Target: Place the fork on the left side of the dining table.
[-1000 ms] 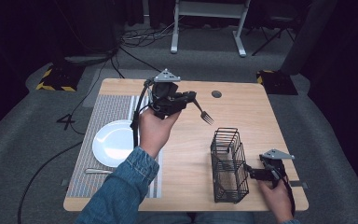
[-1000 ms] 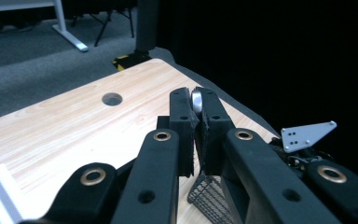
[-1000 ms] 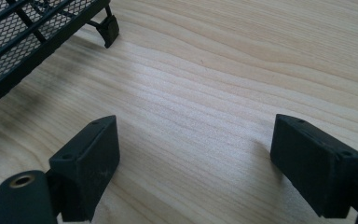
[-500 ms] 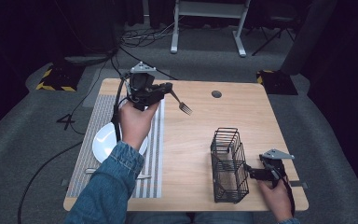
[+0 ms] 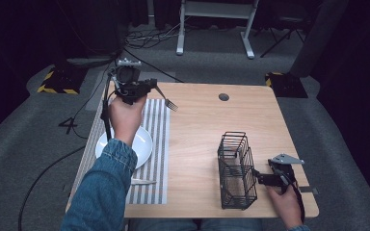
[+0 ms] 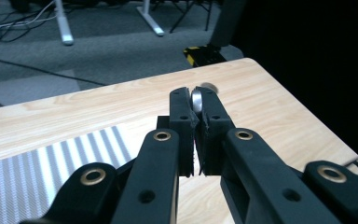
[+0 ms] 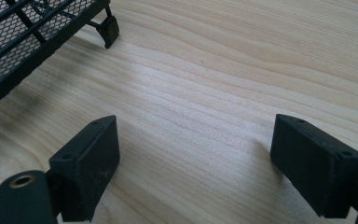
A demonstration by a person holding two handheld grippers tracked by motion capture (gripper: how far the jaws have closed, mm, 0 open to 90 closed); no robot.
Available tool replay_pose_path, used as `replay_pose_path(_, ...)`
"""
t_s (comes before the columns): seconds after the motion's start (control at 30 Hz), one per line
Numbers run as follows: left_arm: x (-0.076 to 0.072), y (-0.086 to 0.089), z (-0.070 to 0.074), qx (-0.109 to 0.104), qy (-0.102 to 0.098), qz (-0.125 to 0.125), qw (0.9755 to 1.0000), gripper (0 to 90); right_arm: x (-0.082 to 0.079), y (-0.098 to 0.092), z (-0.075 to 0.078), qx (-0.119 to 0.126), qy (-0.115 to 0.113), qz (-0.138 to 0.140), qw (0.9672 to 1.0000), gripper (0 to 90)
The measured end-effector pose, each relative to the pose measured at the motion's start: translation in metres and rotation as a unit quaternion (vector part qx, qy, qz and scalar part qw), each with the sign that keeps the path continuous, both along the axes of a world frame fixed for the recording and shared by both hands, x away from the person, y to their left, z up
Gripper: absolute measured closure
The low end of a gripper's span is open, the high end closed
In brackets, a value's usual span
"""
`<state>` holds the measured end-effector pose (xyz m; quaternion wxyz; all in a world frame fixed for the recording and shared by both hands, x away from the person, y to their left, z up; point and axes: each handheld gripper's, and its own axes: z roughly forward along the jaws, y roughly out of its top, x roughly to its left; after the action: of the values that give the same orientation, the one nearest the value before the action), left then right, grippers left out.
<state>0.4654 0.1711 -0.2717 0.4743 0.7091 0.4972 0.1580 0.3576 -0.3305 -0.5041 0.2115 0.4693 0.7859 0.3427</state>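
Observation:
My left gripper (image 5: 150, 87) is held above the far end of the striped placemat (image 5: 156, 139), shut on a silver fork (image 5: 166, 100) whose tines point right and down. In the left gripper view the jaws (image 6: 195, 106) are pressed together with the fork's metal handle (image 6: 196, 99) between them. A white plate (image 5: 144, 143) lies on the placemat, partly hidden by the person's hand and sleeve. Near the table's front right, my right gripper (image 5: 259, 178) rests open just right of a black wire basket (image 5: 236, 168). Its jaws (image 7: 193, 149) stand wide apart over bare wood, with the basket's foot (image 7: 108, 28) ahead.
A silver utensil (image 5: 142, 181) lies on the placemat in front of the plate. A round cable hole (image 5: 224, 96) sits at the table's far middle. Bare wood (image 5: 197, 134) lies between placemat and basket. Cables and a desk frame stand on the floor beyond.
My left gripper has carried the fork leftward and farther away, from the table's middle to above the placemat's far end. The right gripper has stayed still.

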Motion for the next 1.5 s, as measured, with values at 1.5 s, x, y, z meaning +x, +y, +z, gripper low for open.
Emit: replay_pose_path(1.5, 0.049, 0.068, -0.092, -0.009, 0.117, 0.084, 0.9896, 86.4, 0.0, 0.0, 0.0, 0.0, 0.0, -0.003, 1.0, 15.7)
